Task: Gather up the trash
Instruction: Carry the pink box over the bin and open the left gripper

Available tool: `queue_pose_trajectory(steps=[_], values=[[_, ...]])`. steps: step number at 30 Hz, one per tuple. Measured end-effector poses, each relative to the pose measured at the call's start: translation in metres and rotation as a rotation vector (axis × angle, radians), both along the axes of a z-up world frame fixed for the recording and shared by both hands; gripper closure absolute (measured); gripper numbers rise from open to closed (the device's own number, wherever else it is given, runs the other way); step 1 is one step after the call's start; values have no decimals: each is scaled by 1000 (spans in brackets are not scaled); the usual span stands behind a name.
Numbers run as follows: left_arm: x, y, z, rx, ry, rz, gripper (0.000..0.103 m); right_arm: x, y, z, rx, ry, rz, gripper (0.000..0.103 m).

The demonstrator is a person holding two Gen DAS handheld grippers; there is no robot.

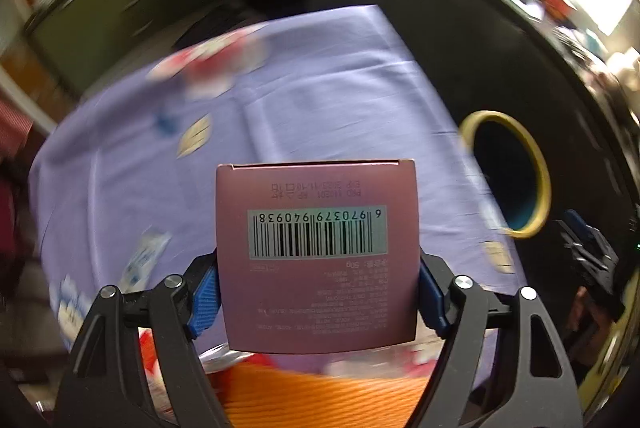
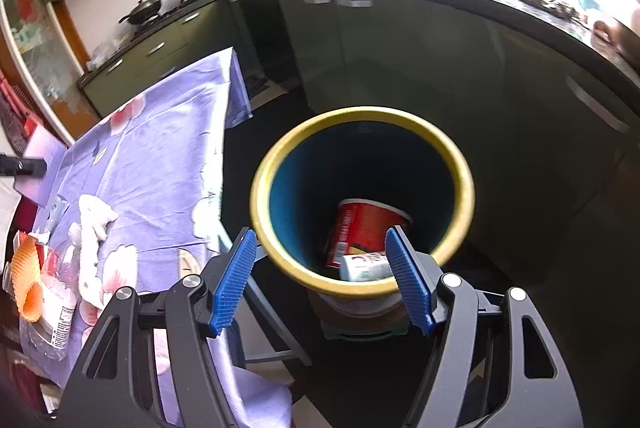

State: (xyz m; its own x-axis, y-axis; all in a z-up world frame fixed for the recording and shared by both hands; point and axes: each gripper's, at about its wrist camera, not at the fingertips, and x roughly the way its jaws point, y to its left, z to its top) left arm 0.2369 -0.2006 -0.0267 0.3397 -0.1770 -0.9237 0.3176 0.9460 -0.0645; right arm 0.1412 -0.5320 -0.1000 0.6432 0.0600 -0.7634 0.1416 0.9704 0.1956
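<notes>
My left gripper (image 1: 318, 292) is shut on a pink carton box (image 1: 316, 252). Its blue pads press both sides, and the barcode face is turned to the camera. The box hangs above a table with a purple cloth (image 1: 320, 100). To the right, off the table, stands a blue trash bin with a yellow rim (image 1: 540, 188). My right gripper (image 2: 320, 240) is open with nothing between its fingers, right over the near edge of the bin (image 2: 360, 114). A red paper cup (image 2: 360, 228) and a white tube (image 2: 366, 266) lie inside the bin.
More litter lies on the purple floral cloth (image 2: 160, 156): a white crumpled tissue (image 2: 94, 220), a clear plastic bottle (image 2: 60, 292), an orange corrugated piece (image 2: 26, 272) and small wrappers (image 1: 194, 136). Dark kitchen cabinets (image 2: 400, 60) and a counter curve behind the bin.
</notes>
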Motion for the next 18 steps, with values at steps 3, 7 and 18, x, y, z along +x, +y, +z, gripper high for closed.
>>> queue_pose_trajectory(steps=[3,7,18], values=[[2,-52,8,-19,-22,-99,29,-10,-13,-2,4,1,-27,36],[6,-137,1,-29,-8,-246,29,-24,-32,-6,11,8,-68,36],[31,-285,-56,-36,40,-420,28,-53,-70,-20,64,27,-145,36]])
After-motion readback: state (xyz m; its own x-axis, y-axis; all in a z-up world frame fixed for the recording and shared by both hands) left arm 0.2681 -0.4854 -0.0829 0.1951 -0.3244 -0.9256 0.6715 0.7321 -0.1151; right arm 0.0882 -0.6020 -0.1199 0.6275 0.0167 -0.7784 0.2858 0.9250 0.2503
